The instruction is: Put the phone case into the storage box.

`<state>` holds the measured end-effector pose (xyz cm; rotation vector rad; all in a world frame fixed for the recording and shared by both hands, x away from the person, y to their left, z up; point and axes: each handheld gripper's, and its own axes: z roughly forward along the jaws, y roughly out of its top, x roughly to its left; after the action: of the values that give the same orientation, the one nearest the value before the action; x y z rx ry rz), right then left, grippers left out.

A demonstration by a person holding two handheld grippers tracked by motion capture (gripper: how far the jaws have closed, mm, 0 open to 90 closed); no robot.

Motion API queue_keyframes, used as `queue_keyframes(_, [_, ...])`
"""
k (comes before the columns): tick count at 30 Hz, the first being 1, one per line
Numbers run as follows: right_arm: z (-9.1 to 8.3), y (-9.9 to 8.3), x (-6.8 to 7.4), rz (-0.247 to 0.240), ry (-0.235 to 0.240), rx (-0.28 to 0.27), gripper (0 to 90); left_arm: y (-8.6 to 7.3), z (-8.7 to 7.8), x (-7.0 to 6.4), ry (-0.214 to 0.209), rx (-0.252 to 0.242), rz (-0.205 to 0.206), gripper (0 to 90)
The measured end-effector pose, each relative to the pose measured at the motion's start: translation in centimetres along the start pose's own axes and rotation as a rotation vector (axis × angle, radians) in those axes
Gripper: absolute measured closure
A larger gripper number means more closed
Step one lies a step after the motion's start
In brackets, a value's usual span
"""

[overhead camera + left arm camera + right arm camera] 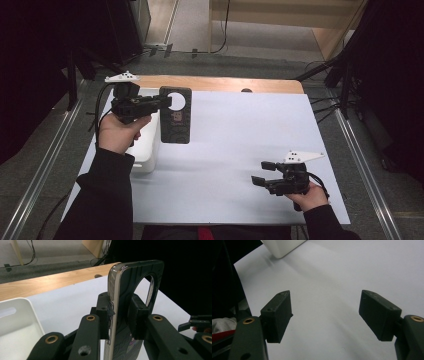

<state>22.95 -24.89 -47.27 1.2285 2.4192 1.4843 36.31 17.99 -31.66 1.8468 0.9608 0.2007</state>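
Phone case [175,116] clamped edge-on in left gripper [159,103] beside white bin [145,150]; right gripper [261,172] jaws apart over bare sheet [240,135].

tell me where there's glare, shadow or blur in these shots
High view: dark surround, the phone case casts a soft shadow on the white table. Left gripper view: glare streak along the case's edge, near jaws soft. Right gripper view: open right gripper slightly blurred, faint shadows on the table.

Dim room, white table [235,165] brightly lit from above, soft shadows, dark edges, mild close-up blur
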Motion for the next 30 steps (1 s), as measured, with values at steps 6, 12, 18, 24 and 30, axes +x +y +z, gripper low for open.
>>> queue_keyframes(6, [0.1, -0.1, 0.1, 0.001, 0.005, 0.004, 25.5, 0.1, -0.5, 0.7, 0.008, -0.001, -0.014, 73.3])
queue_keyframes(12, [0.0, -0.2, 0.1, 0.007, 0.003, 0.003, 25.5, 0.4, -1.1, 1.3, 0.019, -0.013, -0.015, 73.3])
queue_keyframes(18, [0.0, -0.3, 0.1, 0.007, 0.002, 0.005, 25.5, 0.6, -1.7, 1.8, 0.033, -0.020, -0.020, 73.3])
queue_keyframes(24, [-0.1, -0.3, 0.1, 0.010, -0.001, 0.003, 25.5, 0.7, -2.5, 2.6, 0.043, -0.029, -0.025, 73.3])
queue_keyframes(30, [0.0, -0.3, 0.1, 0.009, 0.004, 0.005, 25.5, 0.8, -3.2, 3.2, 0.055, -0.041, -0.031, 73.3])
